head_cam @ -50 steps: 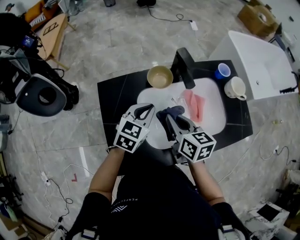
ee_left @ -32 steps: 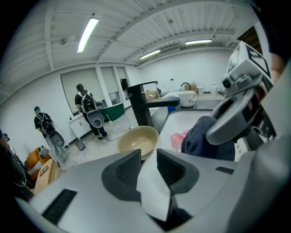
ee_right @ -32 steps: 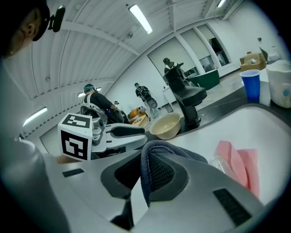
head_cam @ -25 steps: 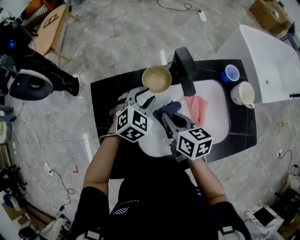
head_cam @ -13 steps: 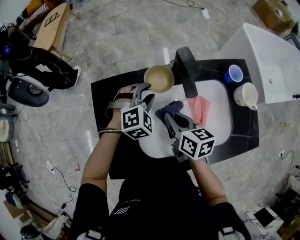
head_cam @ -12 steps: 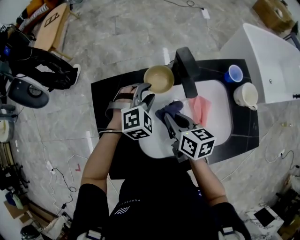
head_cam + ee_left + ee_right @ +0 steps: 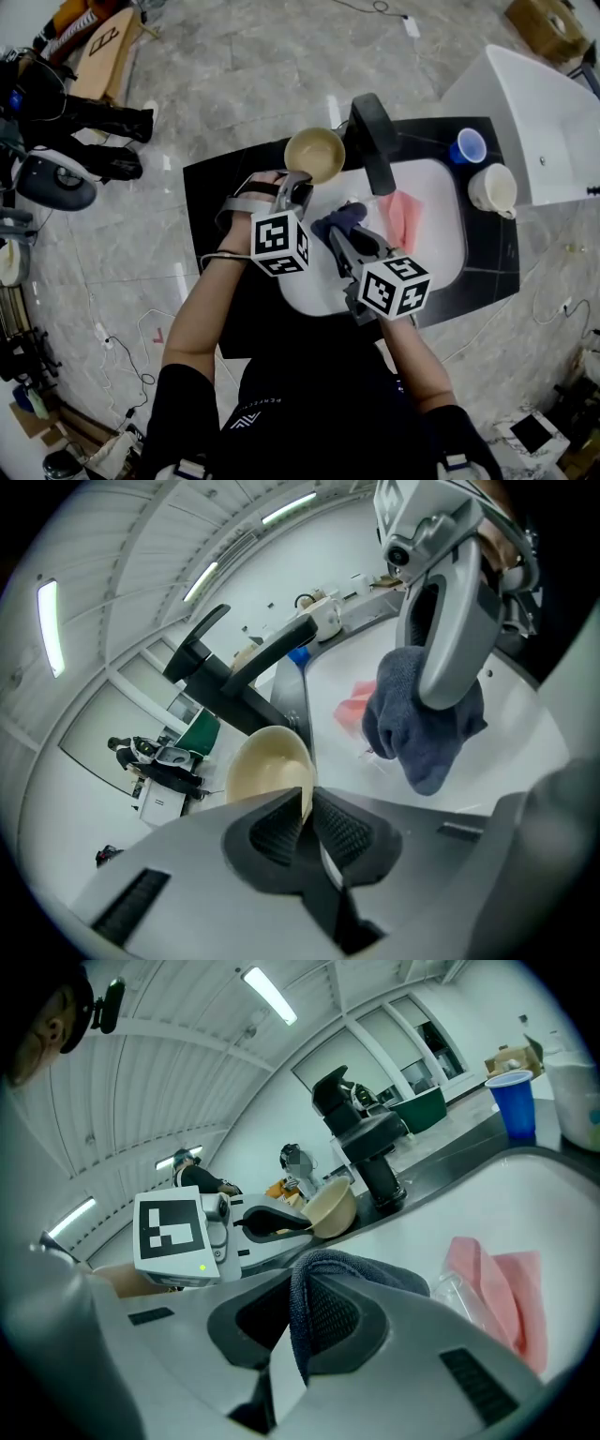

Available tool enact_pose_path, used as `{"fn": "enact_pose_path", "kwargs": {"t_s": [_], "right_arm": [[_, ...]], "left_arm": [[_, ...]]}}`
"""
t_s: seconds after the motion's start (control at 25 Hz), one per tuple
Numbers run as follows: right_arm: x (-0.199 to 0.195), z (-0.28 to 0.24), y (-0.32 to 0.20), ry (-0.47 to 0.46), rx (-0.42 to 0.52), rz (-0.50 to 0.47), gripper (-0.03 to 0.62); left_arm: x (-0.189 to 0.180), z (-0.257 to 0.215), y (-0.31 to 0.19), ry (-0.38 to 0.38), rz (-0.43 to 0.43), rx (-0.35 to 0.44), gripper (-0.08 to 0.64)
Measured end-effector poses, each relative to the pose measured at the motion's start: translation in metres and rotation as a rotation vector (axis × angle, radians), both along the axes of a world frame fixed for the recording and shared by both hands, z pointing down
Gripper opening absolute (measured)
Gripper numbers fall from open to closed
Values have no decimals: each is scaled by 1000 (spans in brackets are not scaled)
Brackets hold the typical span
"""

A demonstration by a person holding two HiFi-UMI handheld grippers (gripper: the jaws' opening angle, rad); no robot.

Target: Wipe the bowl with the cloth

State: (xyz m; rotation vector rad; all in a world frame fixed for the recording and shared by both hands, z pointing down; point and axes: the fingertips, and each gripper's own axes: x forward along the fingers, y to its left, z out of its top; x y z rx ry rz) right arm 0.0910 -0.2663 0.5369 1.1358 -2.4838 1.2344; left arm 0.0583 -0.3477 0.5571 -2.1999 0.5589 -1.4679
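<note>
A cream bowl [image 7: 315,155] stands on the black counter left of the faucet. My left gripper [image 7: 300,188] reaches it from the near side. In the left gripper view its jaws have just been closing, and the left gripper [image 7: 307,810] is now shut on the near rim of the bowl [image 7: 265,766]. My right gripper [image 7: 337,238] hovers over the white sink [image 7: 441,225], shut on a dark blue cloth [image 7: 341,221]. That cloth [image 7: 302,1309] is pinched between its pads and hangs as a bunch [image 7: 421,726] in the left gripper view.
A black faucet [image 7: 369,139] rises just right of the bowl. A pink cloth [image 7: 405,214] and a clear wrapper lie in the sink. A blue cup [image 7: 471,145] and a white mug [image 7: 493,189] stand on the counter's right end, beside a white tub [image 7: 534,103].
My left gripper rolled and edged up to the bowl, then its jaws closed on the rim. The right gripper and its cloth stayed where they were.
</note>
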Motion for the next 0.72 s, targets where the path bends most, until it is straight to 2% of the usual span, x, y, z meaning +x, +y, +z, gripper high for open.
{"fn": "enact_pose_path", "kwargs": {"t_s": [0.08,0.2,0.32,0.48,0.72], "right_arm": [[1,0,-1,-2,1,3,48],[0,-4,0,-22,-2,11,48],[-4,-15,2,-61,6,12,48],[-10,-25,5,-67,29,4,48],[-19,-35,14,-49,52,7,48]], "left_arm": [[0,-1,3,14,-5,-21,20],[-4,-3,8,51,-23,-62,18],[-9,-14,14,159,-82,-105,18],[-18,-29,23,326,-185,-147,17],[-41,-45,46,467,-308,-161,17]]}}
